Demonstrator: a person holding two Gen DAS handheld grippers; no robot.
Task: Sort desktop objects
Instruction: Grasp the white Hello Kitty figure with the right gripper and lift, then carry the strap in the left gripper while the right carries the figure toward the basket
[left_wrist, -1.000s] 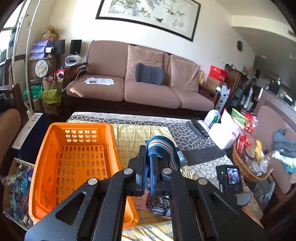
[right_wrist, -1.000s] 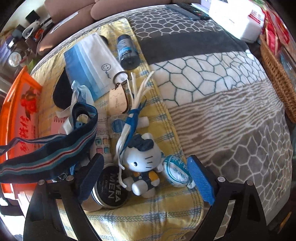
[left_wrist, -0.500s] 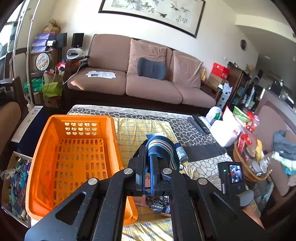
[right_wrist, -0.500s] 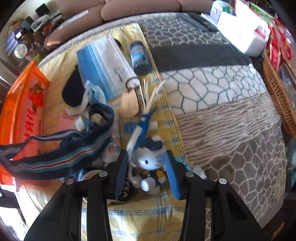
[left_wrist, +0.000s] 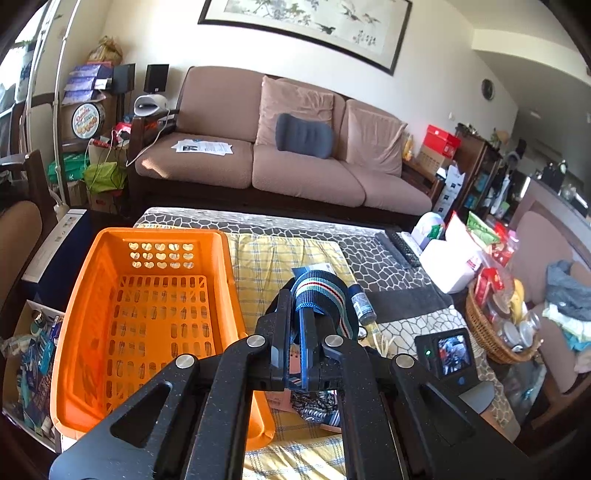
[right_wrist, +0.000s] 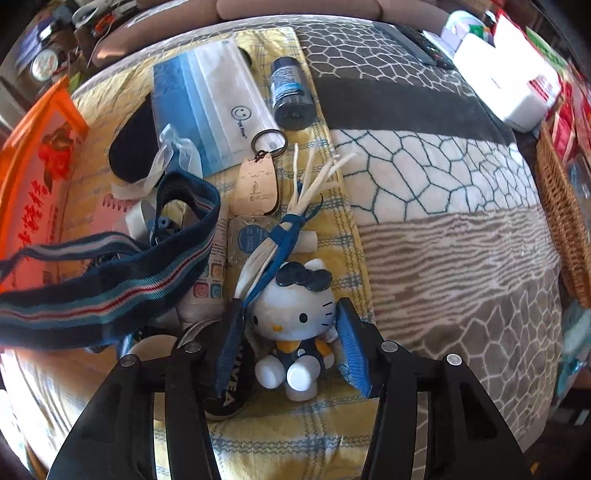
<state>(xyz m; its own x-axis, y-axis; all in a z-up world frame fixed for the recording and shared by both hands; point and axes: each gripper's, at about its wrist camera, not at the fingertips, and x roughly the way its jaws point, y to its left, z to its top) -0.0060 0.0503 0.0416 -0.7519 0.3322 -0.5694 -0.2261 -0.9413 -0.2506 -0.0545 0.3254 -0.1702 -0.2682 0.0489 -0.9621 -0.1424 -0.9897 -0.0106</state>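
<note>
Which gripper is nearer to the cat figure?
Right. The right gripper has its jaws on both sides of the cat figure, after opening a little. The left gripper is apart, shut on the strap, beside the basket.

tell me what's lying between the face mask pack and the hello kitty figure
In the right wrist view, a cat-shaped keychain tag on its ring lies between the mask pack and the Hello Kitty figure, with the figure's blue-and-white cord tassel beside it.
</note>
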